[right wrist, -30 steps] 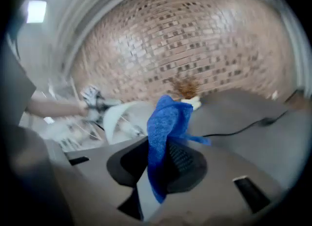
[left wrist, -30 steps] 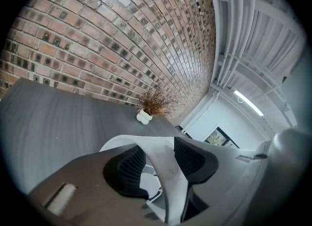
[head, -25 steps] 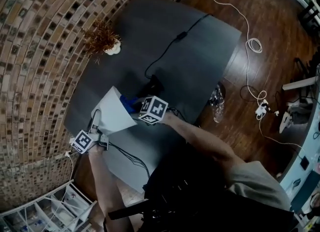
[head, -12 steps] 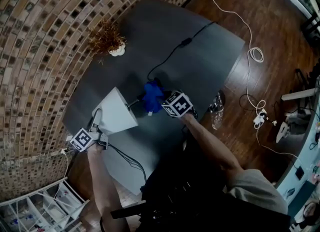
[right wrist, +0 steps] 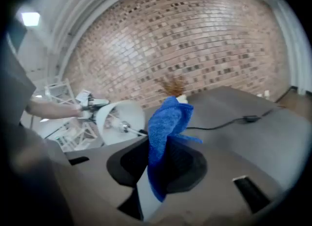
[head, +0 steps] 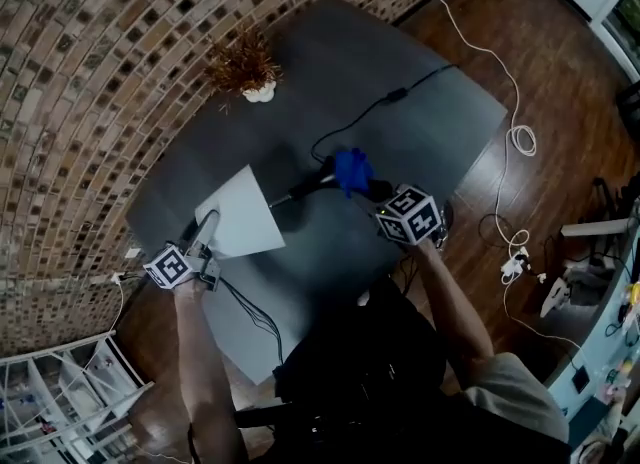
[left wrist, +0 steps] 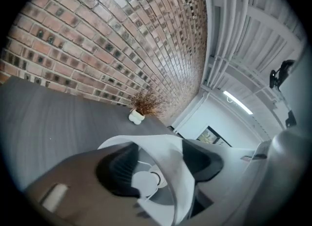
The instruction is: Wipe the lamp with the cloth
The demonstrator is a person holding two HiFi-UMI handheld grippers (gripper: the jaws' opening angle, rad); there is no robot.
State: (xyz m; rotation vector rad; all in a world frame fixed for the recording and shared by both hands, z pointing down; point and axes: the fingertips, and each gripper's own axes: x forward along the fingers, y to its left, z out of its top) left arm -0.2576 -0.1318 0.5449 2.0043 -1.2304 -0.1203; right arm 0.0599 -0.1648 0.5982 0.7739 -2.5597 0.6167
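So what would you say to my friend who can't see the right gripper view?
The right gripper pinches a blue cloth that stands up in the middle. Behind it, a white lamp is at the left of a grey table, a black cable at the right, and a brick wall beyond.

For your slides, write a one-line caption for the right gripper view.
The right gripper clamps a blue cloth, the white lamp shade beyond it, grey table and brick wall behind.
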